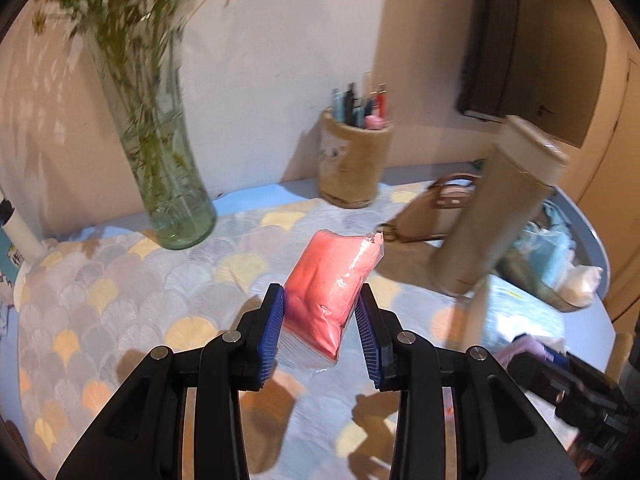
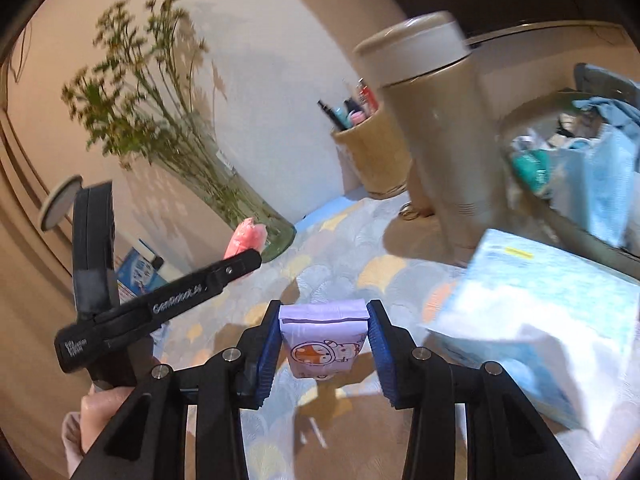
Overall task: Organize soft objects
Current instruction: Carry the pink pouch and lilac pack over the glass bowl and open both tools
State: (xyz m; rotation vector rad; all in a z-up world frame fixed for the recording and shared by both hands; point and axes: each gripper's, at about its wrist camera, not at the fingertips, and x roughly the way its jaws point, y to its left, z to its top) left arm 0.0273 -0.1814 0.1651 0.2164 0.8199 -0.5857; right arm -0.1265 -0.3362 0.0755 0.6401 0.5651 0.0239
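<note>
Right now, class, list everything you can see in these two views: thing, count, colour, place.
pink packet: one, pink in clear wrap, held in the left gripper above the table
purple packet: one, lilac with a cartoon print, held in the right gripper
vase: one, clear green glass with green stems, back left by the wall
pen holder: one, tan, back centre, full of pens
flask: one, beige, right of centre
handbag: one, beige and brown, behind the flask
tissue pack: one, pale blue, front right
basket: one, far right, holding blue and white soft things
tablecloth: one, grey with yellow fan pattern
left gripper: black, blue pads
right gripper: black, blue pads
hand: one, on the left gripper's handle
</note>
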